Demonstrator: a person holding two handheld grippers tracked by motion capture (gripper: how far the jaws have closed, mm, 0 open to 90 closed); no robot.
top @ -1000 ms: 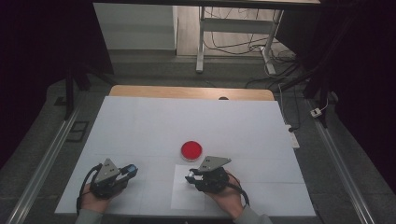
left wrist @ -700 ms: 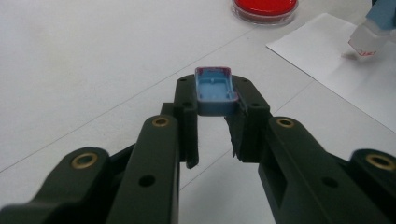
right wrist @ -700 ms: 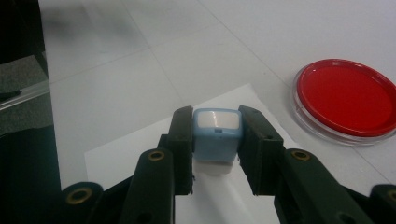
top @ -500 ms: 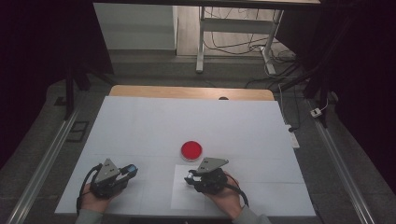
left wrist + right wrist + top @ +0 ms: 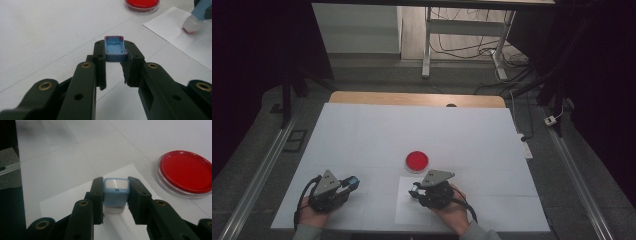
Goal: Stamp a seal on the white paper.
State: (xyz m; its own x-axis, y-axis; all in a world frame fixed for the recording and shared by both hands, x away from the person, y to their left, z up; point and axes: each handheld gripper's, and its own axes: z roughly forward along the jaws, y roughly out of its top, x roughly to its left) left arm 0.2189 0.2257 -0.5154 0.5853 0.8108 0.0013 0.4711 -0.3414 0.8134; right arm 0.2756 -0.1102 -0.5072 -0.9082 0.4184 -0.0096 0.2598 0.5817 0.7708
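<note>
My left gripper [image 5: 115, 62] is shut on a small blue cap [image 5: 115, 48], its hollow side up and its rim stained red. In the high view it rests at the table's near left [image 5: 351, 183]. My right gripper [image 5: 116, 196] is shut on a light blue stamp [image 5: 116, 190], held upright with its white base down on a white paper sheet [image 5: 67, 200]. From above, that gripper [image 5: 414, 192] sits over the sheet [image 5: 404, 214]. In the left gripper view the stamp's white base [image 5: 192, 24] shows red ink at its tip. A round dish of red ink [image 5: 417, 160] lies just beyond the sheet.
A white table top [image 5: 412, 125] carries everything, with a wooden strip along its far edge. The red dish [image 5: 186, 172] lies right of the stamp in the right gripper view. Metal rails run along both sides, and cables lie on the floor behind.
</note>
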